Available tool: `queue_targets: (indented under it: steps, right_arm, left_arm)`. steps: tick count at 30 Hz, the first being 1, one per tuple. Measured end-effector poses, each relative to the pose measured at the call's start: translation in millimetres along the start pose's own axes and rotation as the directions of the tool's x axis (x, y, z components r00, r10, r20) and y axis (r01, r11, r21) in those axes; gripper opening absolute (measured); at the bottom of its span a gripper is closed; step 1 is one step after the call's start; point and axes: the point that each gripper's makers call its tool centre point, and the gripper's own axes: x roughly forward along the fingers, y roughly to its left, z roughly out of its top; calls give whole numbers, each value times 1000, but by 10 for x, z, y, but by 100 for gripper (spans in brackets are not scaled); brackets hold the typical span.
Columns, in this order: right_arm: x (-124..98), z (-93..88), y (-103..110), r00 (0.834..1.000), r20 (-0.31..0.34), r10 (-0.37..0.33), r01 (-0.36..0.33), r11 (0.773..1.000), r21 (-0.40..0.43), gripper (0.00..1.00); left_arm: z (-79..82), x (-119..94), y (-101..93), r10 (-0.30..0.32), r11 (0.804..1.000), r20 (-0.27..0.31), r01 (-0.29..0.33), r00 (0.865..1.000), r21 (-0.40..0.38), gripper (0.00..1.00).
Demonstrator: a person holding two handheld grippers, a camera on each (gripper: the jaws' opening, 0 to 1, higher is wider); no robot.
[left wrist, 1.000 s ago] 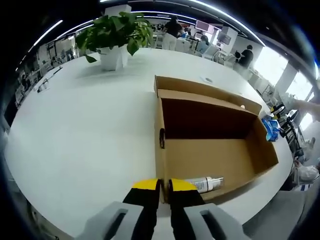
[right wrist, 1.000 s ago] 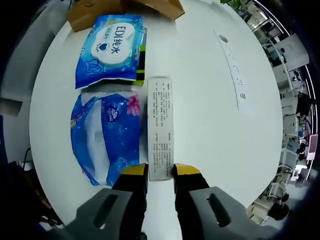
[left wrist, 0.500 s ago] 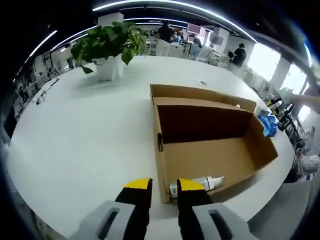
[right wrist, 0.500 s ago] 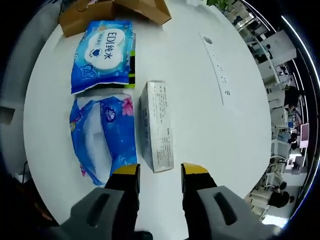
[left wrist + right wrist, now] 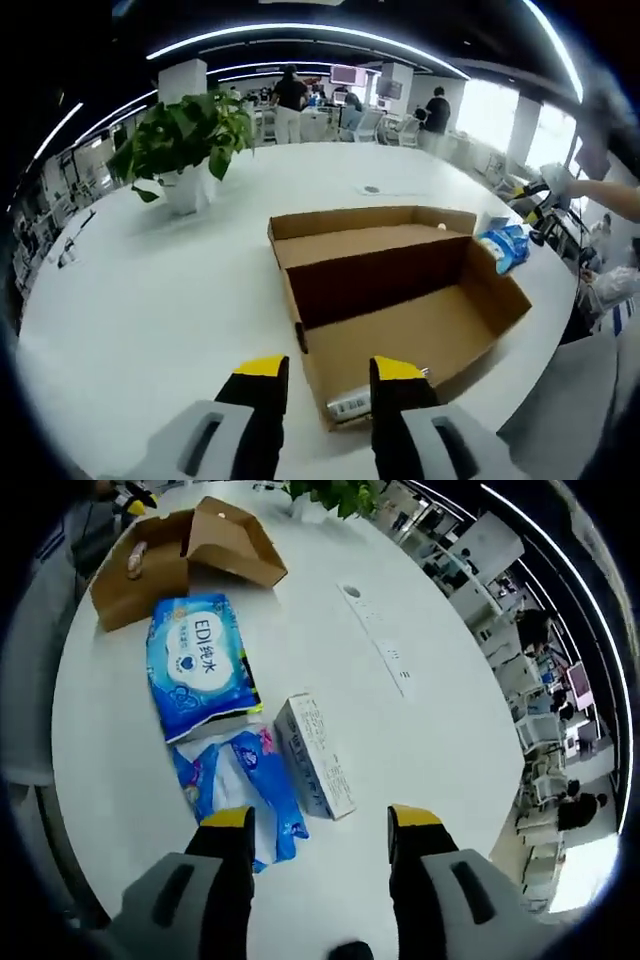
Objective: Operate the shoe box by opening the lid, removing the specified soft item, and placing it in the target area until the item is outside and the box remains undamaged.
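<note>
- The right gripper (image 5: pixel 322 825) has just let go of the white carton (image 5: pixel 314 756); its fingers are now standing spread and empty, drawn back above the bench (image 5: pixel 440 710).
- The carton is lying beside the blue soft packs (image 5: pixel 200 666), outside the shoe box (image 5: pixel 400 290).
- The left gripper (image 5: pixel 327 368), clenched a second ago, is now released and hovering at the box's near wall.
- A bottle (image 5: pixel 352 404) is lying inside; the box looks undamaged.
</note>
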Motion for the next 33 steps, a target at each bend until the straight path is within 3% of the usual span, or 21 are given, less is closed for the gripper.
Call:
queue_targets:
  steps: [3,5,12,19,20,24,27,33]
  right_arm:
    - [-130,40,119,999,43,-26,24,998,62,68]
    - [-209,44,225,998,60,-35,28,994,108,72]
    - [-409,72,599,990,124,-64,34,973,228,82]
    - [-541,97,1005,984,169,-62,10,955,296,90]
    - [-639,184,1146,975,200,-92,10,926,378,90]
    - [-771,363,1297,961,256,-109,2,923,384,90]
    - [-820,449,1365,953,281,-115,-7,918,397,90]
    - [-896,611,1544,941,322,-105,-30,921,387,91]
  left_arm:
    - [65,20,-80,-54,996,-11,54,999,77,36]
    - [71,39,-156,-101,987,-40,105,994,124,38]
    - [124,131,-280,-164,932,-118,193,979,307,42]
    - [162,189,-336,-190,882,-185,250,964,399,46]
    - [157,221,-394,-207,848,-233,293,950,442,45]
    - [114,284,-440,-214,805,-297,340,931,486,44]
    - [45,325,-511,-231,765,-355,394,906,509,44]
    - [-51,419,-555,-229,699,-431,456,873,550,45]
